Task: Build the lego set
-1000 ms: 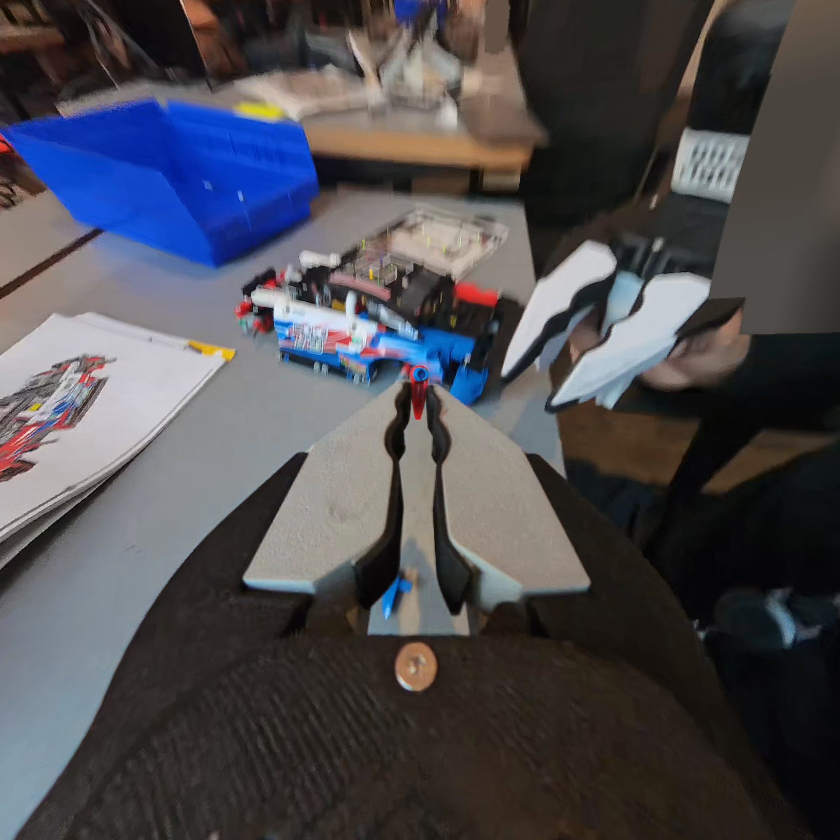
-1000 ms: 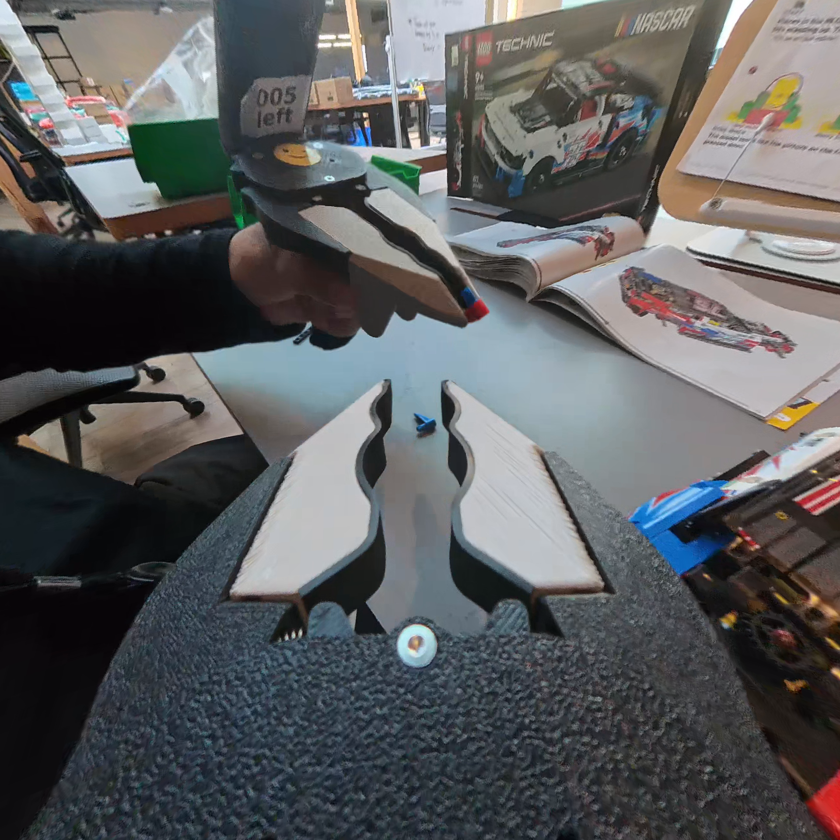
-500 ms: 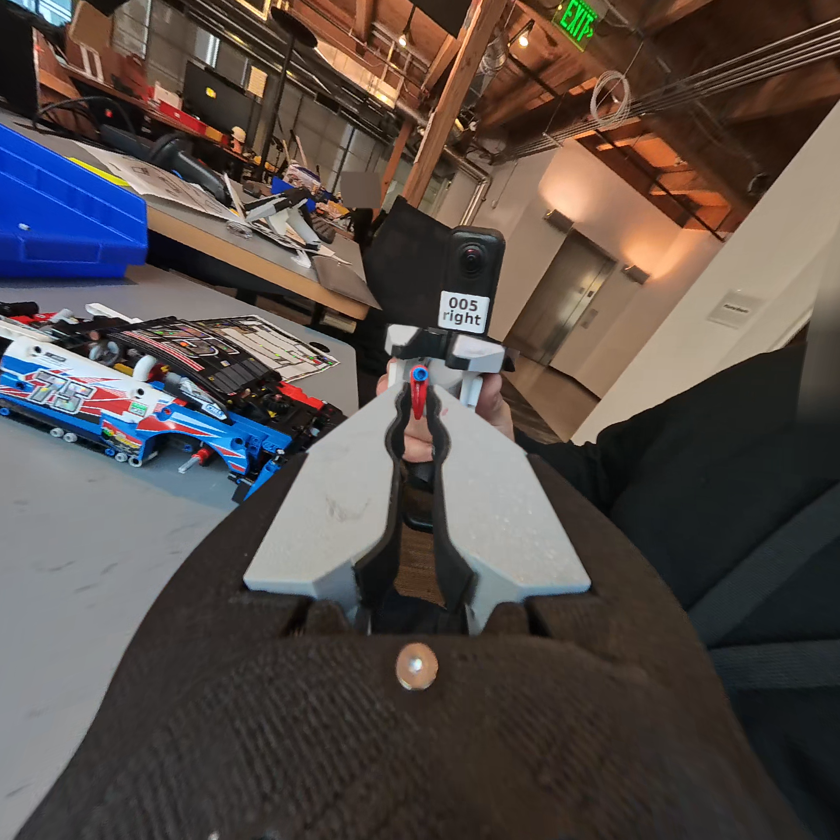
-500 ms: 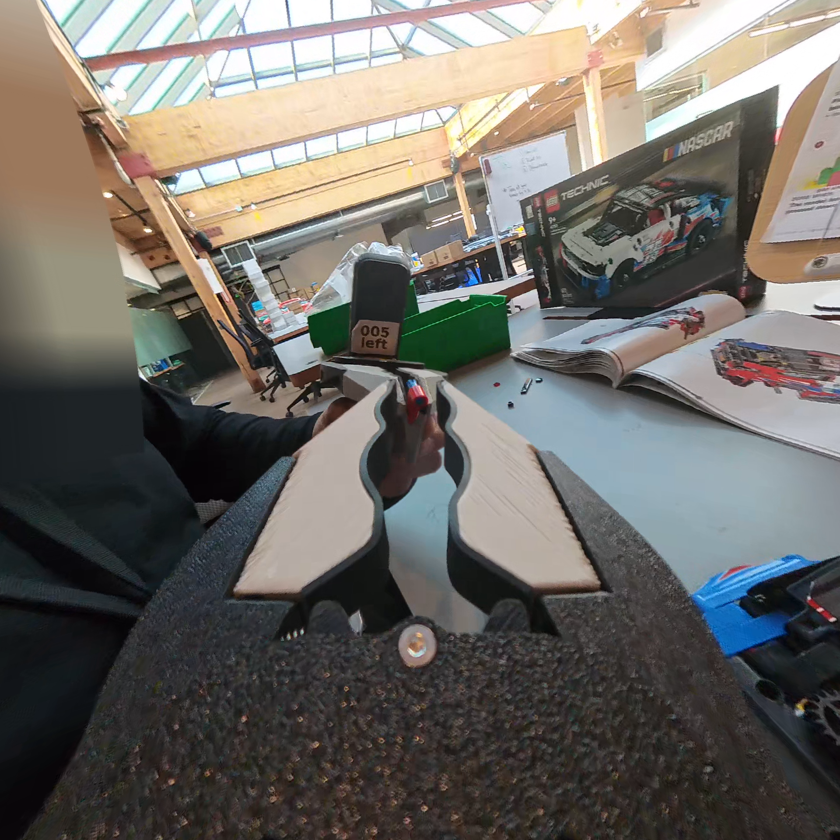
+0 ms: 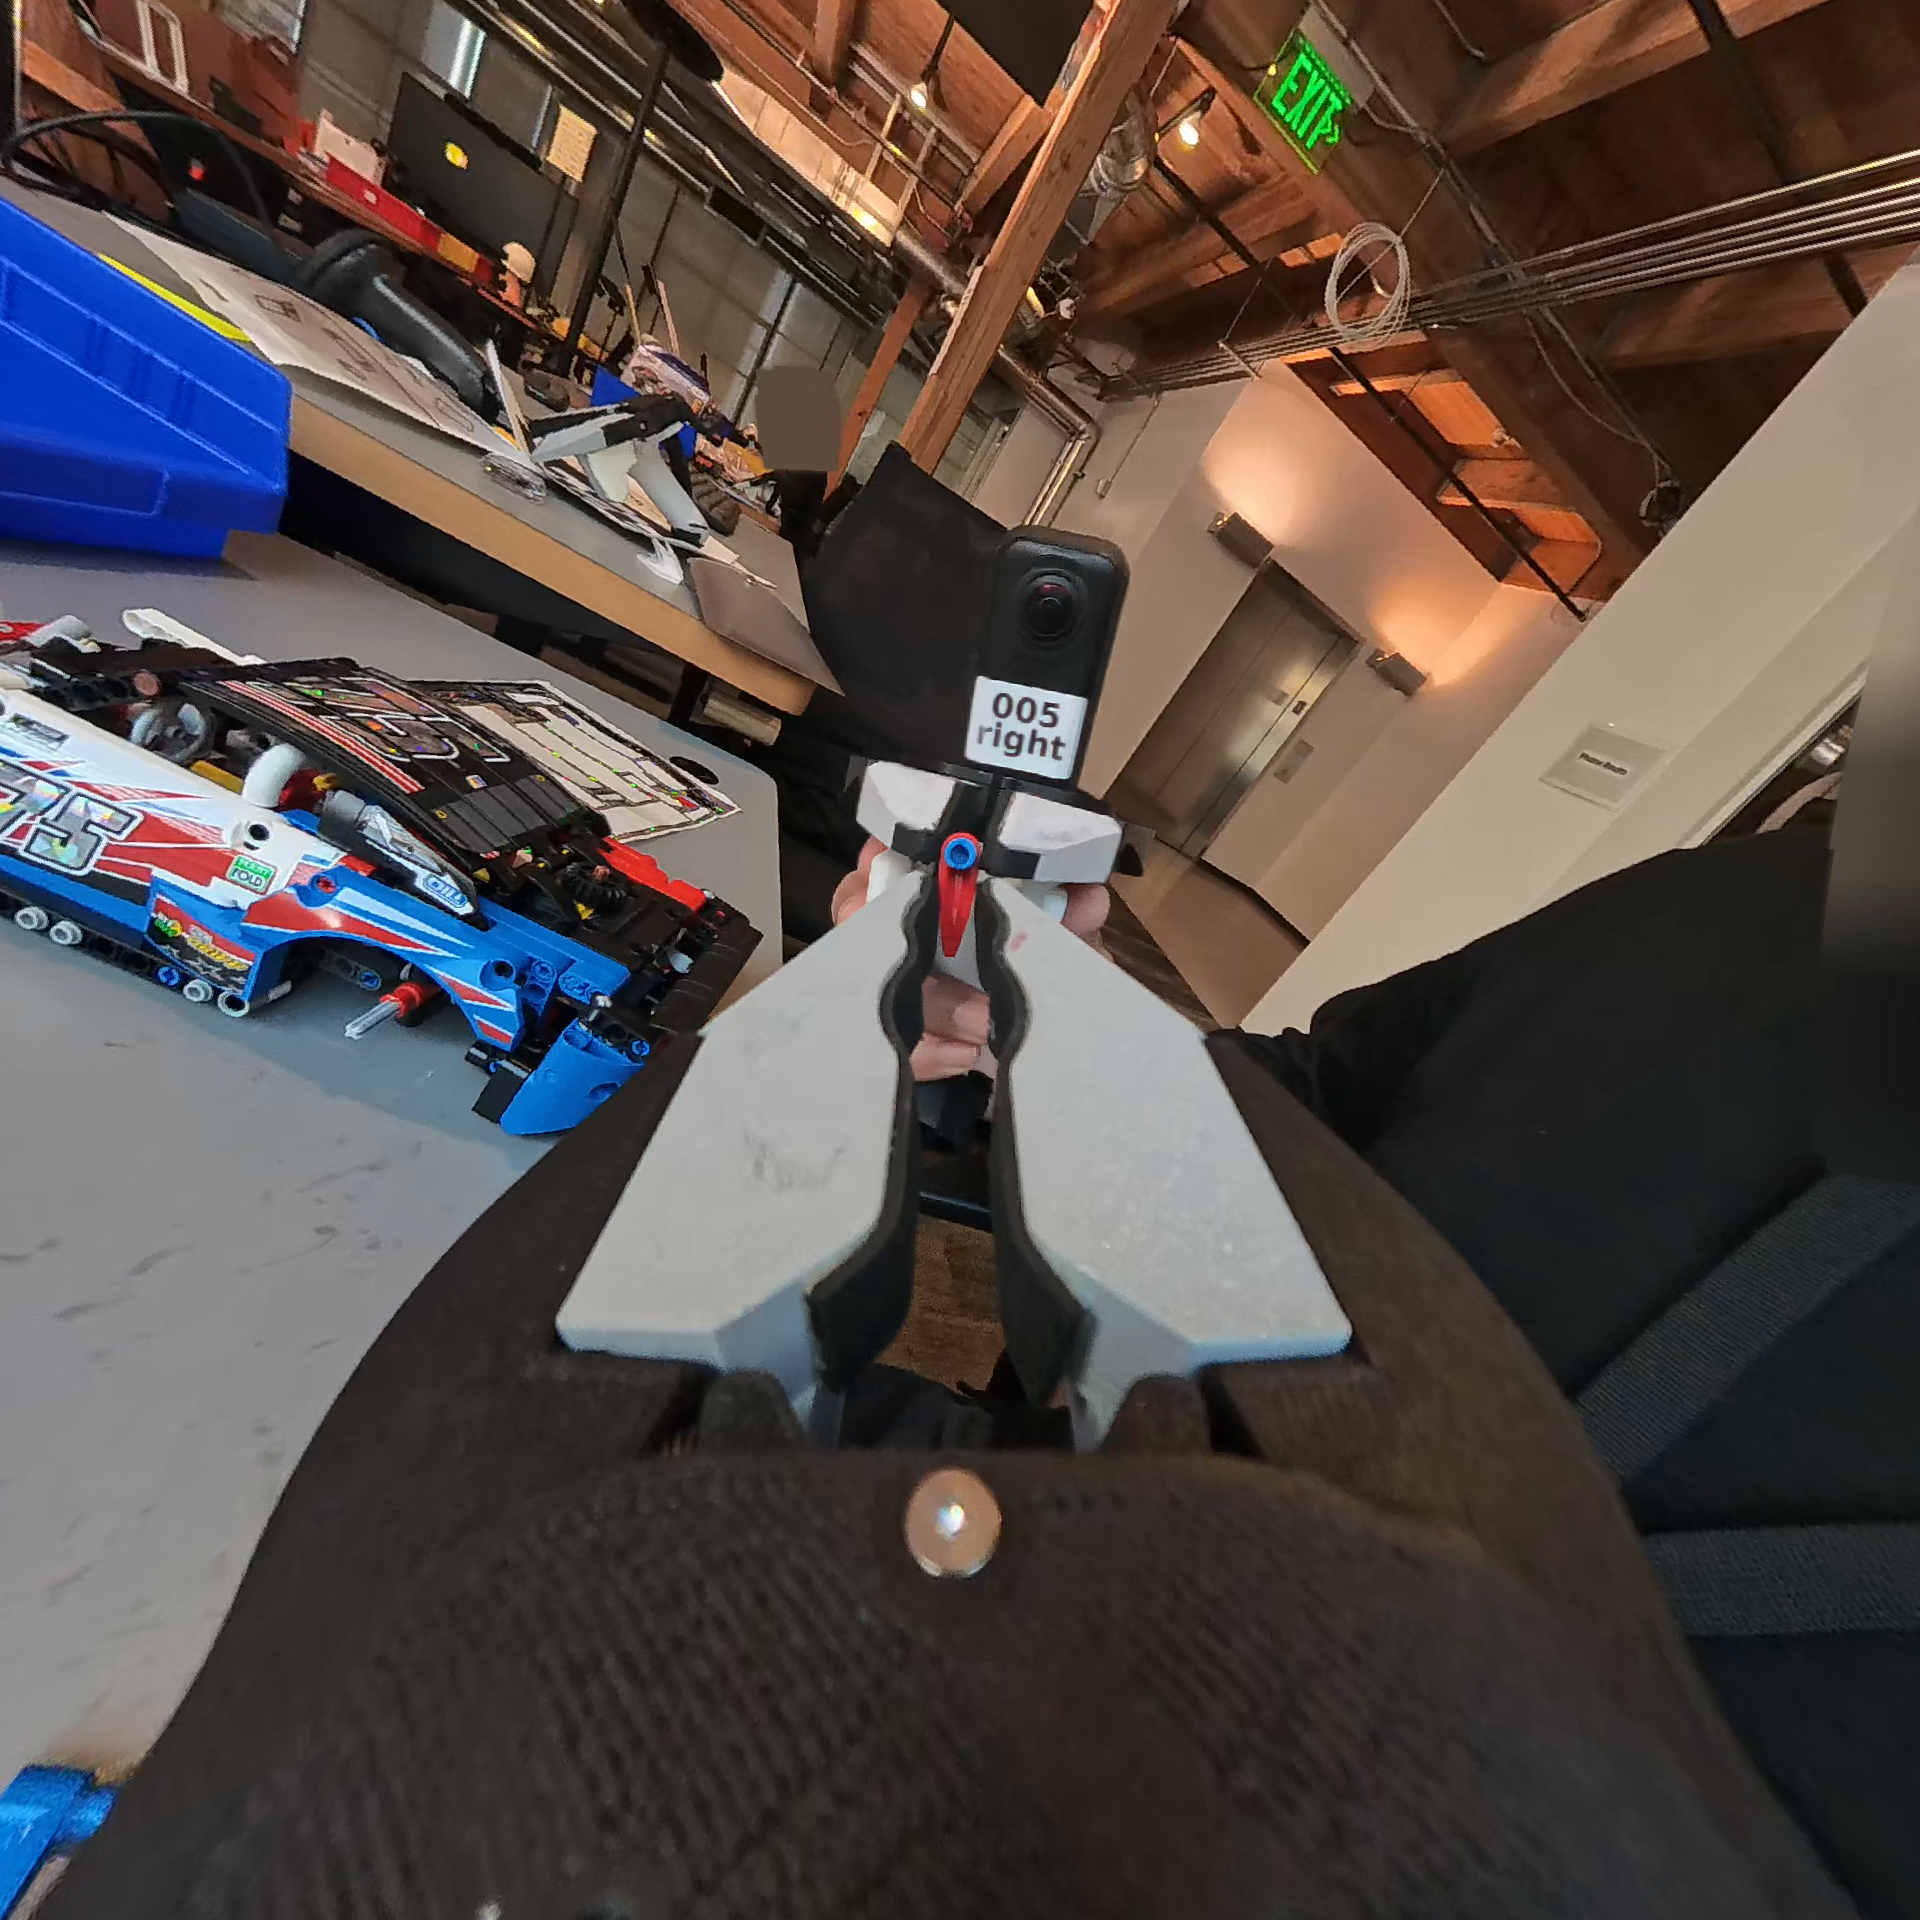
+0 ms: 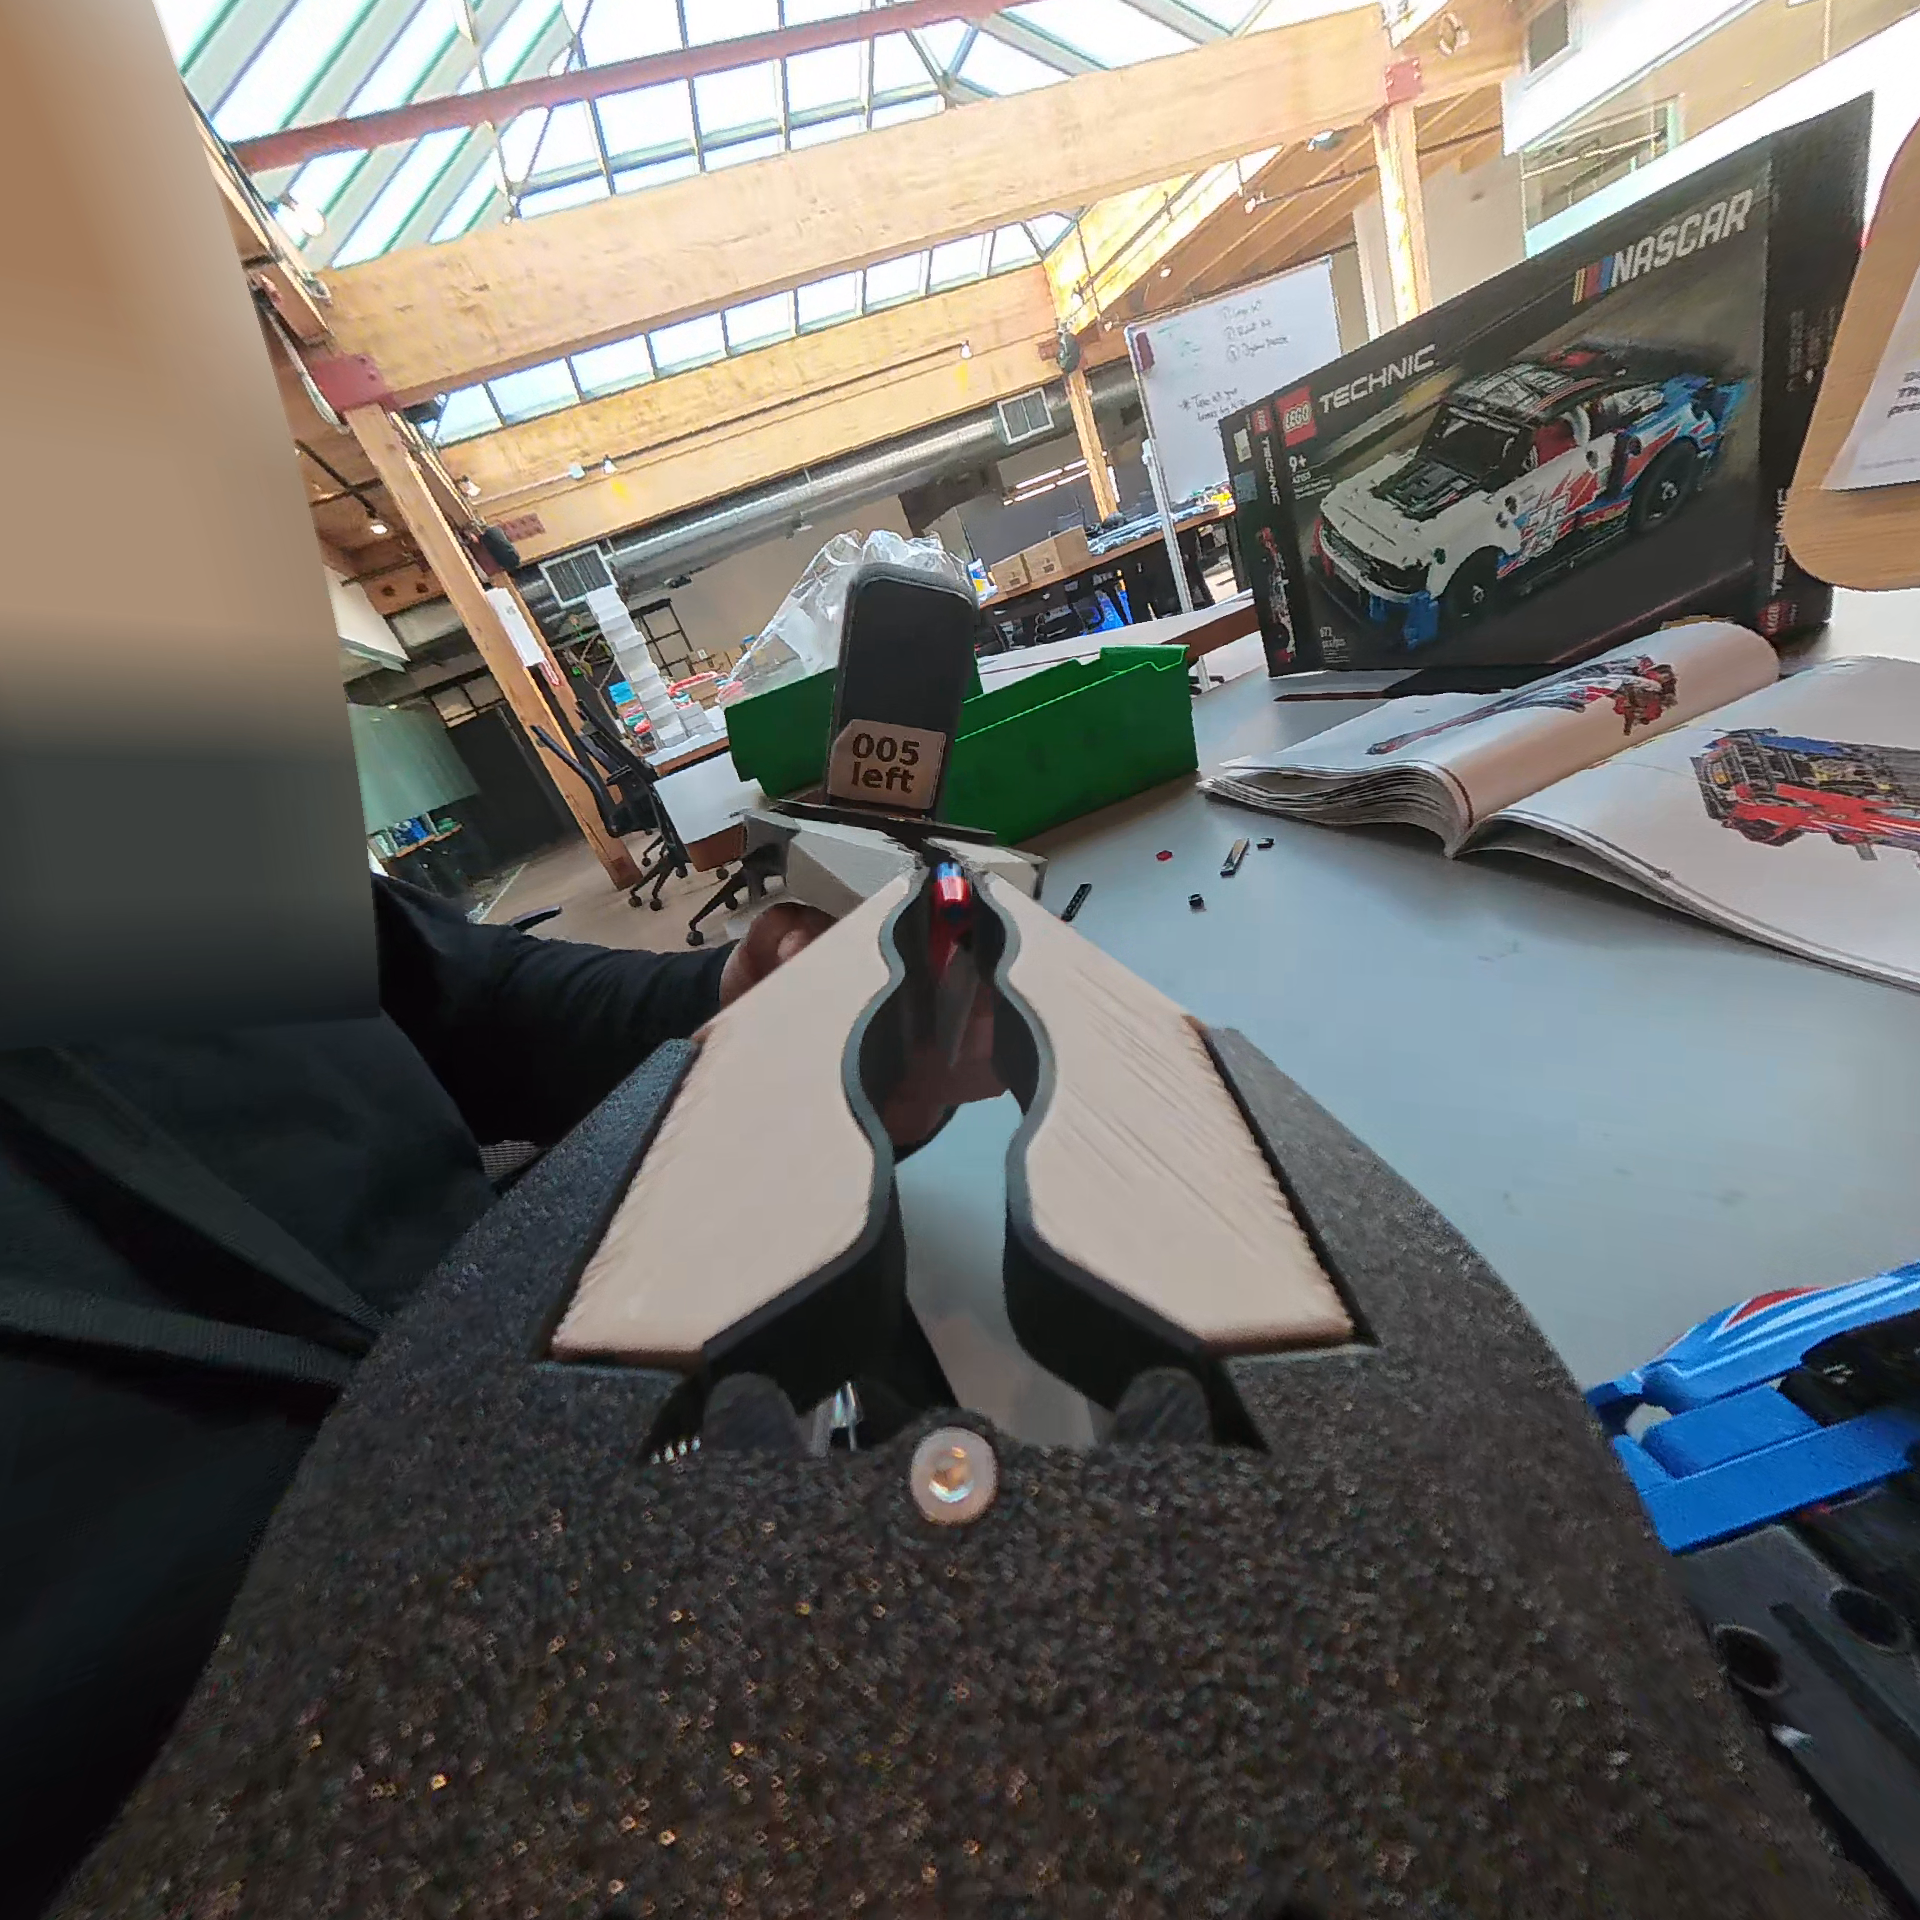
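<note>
Pinching a red piece (image 5: 954, 902), the left claw (image 5: 954, 883) points it lengthwise forward.

Mounted just behind each gripper's fingers, looking forward and tilted upward. Aimed at each other, close — sharing the red piece (image 5: 954, 896) and grey table (image 6: 1455, 1039).

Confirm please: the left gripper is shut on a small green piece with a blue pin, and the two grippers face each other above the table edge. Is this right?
Not quite: the piece is red, not green, as the left wrist view shows. The rest stands: the left gripper is shut on it, its blue pin at the tip, facing the right gripper.
</note>
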Demonstrator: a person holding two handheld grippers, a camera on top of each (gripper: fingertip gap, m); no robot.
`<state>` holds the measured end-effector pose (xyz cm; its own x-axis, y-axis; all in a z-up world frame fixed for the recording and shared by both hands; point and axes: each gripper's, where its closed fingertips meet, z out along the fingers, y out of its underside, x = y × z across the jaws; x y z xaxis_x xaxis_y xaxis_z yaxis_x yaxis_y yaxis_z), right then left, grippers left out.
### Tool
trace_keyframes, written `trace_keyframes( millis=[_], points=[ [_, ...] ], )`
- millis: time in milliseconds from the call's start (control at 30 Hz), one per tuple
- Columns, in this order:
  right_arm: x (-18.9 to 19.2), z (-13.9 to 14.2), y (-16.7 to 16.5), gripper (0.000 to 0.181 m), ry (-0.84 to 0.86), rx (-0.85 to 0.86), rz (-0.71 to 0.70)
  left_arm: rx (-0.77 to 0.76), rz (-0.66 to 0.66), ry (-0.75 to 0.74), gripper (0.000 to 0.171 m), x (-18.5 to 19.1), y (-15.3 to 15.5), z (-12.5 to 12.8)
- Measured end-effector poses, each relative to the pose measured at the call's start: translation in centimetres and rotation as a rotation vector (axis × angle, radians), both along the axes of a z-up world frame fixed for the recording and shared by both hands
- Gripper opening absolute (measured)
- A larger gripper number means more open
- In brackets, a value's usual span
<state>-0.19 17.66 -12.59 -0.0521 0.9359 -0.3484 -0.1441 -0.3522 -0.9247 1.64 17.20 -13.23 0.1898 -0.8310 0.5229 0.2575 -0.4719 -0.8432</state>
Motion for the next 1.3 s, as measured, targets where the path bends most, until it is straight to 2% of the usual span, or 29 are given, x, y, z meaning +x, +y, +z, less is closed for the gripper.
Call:
trace_keyframes(
  millis=[233, 433, 600, 733, 800, 900, 1133, 1300],
  points=[
    [0.9, -0.2, 1.1, 0.006, -0.026, 0.033, -0.054, -0.011, -0.021, 0.067, 0.028, 0.1, 0.3, -1.9],
    [4.2, 0.6, 3.7, 0.006, -0.063, 0.138, -0.188, 0.131, 0.076, 0.459, 0.035, -2.2, 1.0, -6.4],
    [8.1, 1.3, 7.2, 0.006, -0.045, 0.155, -0.323, 0.208, 0.225, 0.868, 0.027, -5.9, 3.1, -11.8],
    [10.2, 0.6, 9.4, 0.006, -0.040, 0.118, -0.385, 0.231, 0.244, 1.120, 0.020, -7.6, 4.0, -14.9],
    [11.0, 0.4, 10.0, 0.006, -0.027, 0.118, -0.404, 0.264, 0.311, 1.209, 0.000, -8.9, 5.0, -15.3],
    [11.8, 0.0, 10.8, 0.006, -0.010, 0.133, -0.434, 0.310, 0.367, 1.258, 0.000, -10.4, 6.0, -15.2],
    [12.7, -1.1, 12.5, 0.006, -0.045, 0.150, -0.490, 0.183, 0.541, 1.298, 0.000, -16.8, 7.9, -15.2],
    [13.5, -1.7, 13.6, 0.006, -0.082, 0.152, -0.542, 0.109, 0.638, 1.177, 0.023, -17.6, 8.5, -13.8]
  ],
)
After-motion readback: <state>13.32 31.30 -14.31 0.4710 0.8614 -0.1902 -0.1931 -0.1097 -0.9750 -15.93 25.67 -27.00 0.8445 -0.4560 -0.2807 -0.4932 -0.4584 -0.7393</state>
